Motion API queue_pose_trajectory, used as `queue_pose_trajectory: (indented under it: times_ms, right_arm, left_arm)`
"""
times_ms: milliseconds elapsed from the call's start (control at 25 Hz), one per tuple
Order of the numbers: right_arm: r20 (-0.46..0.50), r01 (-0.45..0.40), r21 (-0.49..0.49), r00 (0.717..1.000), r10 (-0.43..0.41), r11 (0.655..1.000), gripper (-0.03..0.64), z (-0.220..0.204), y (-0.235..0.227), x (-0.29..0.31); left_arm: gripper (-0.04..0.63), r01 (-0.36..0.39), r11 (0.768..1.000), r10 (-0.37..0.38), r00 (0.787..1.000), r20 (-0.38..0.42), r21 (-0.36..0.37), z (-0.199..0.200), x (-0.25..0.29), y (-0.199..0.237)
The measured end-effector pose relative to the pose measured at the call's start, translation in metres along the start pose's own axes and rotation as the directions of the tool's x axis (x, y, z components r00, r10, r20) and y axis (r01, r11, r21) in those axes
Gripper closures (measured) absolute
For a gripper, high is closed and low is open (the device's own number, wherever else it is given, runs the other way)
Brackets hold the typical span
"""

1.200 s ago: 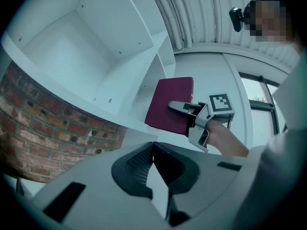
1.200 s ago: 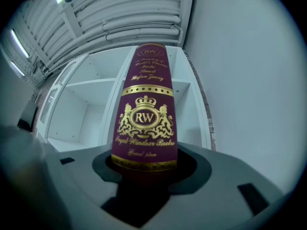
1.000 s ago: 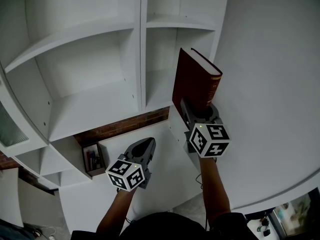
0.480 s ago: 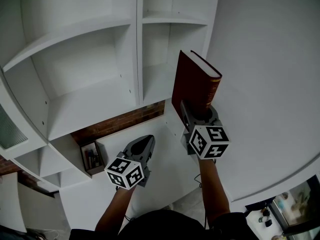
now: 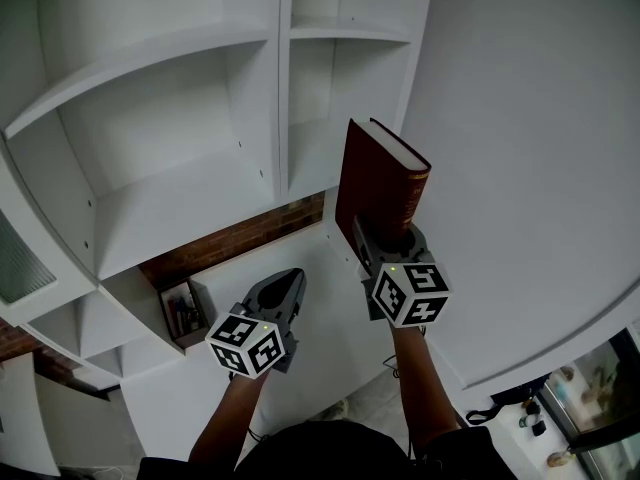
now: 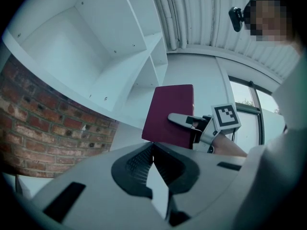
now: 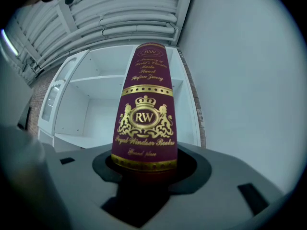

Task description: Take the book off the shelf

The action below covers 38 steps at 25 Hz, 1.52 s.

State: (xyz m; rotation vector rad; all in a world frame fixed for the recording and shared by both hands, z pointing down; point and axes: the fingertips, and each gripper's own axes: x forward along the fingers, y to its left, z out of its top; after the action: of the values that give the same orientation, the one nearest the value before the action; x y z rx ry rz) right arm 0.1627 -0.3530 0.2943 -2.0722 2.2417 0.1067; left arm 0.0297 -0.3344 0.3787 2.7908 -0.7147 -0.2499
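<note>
The book (image 5: 380, 183) is a dark red hardcover, held upright and clear of the shelving, with its lower end seated between the jaws of the right gripper (image 5: 385, 238). The jaws are clamped on the two covers. In the right gripper view the spine faces the camera and carries gold bands, a crowned "RW" crest and gold lettering. The marker cube (image 5: 411, 294) of this gripper sits just below the book in the head view, with the person's forearm behind it.

The left gripper (image 5: 288, 282) hangs to the left of the right one and slightly lower, apart from the book. Its jaws are pressed together with nothing between them.

Beyond both grippers stands the white shelf unit (image 5: 180, 118), divided by an upright panel into a wide left column and a narrow right column. The book stands in front of the narrow right column, not touching any board. A strip of brick wall (image 5: 240, 243) shows under the lowest wide board. A small dark box (image 5: 186, 316) holding upright items is mounted near that strip. A plain white wall (image 5: 530, 148) fills the right side.
</note>
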Motion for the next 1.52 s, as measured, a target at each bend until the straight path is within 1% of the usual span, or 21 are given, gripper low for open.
queue_pose_trajectory:
  times_ms: [280, 440, 640, 840, 1120, 1280, 1520]
  right_arm:
    - [-0.039, 0.018, 0.009, 0.999, -0.017, 1.0, 0.377, -0.02, 0.013, -0.016]
    - [-0.053, 0.025, 0.014, 0.998, -0.025, 1.0, 0.377, -0.027, 0.015, -0.022]
    - [-0.079, 0.018, 0.021, 0.997, -0.016, 1.0, 0.377, -0.039, 0.021, -0.026]
    - [-0.098, 0.009, 0.028, 0.995, -0.006, 1.0, 0.376, -0.048, 0.023, -0.031]
    - [-0.101, 0.004, 0.038, 0.995, 0.0, 0.999, 0.376, -0.05, 0.016, -0.046]
    - [-0.097, -0.002, 0.045, 0.995, 0.007, 0.999, 0.376, -0.049, 0.01, -0.06]
    - [-0.106, -0.034, 0.053, 0.994, 0.039, 0.998, 0.377, -0.047, 0.003, -0.082]
  left_arm:
    - [0.58, 0.028, 0.999, -0.029, 1.0, -0.006, -0.017, -0.006, -0.011, -0.002]
    - [0.58, 0.044, 0.999, -0.044, 0.999, -0.007, -0.014, -0.004, -0.012, -0.006]
    - [0.579, 0.045, 0.999, -0.045, 0.999, 0.008, -0.008, 0.004, -0.013, -0.002]
    - [0.58, 0.046, 0.999, -0.046, 0.999, 0.007, -0.013, 0.001, -0.012, -0.004]
    - [0.579, 0.054, 0.999, -0.054, 0.999, 0.007, -0.009, -0.002, -0.006, -0.023]
    - [0.58, 0.057, 0.998, -0.057, 0.998, 0.007, -0.002, -0.006, -0.002, -0.04]
    - [0.58, 0.053, 0.999, -0.053, 0.999, 0.011, -0.005, -0.01, 0.003, -0.071]
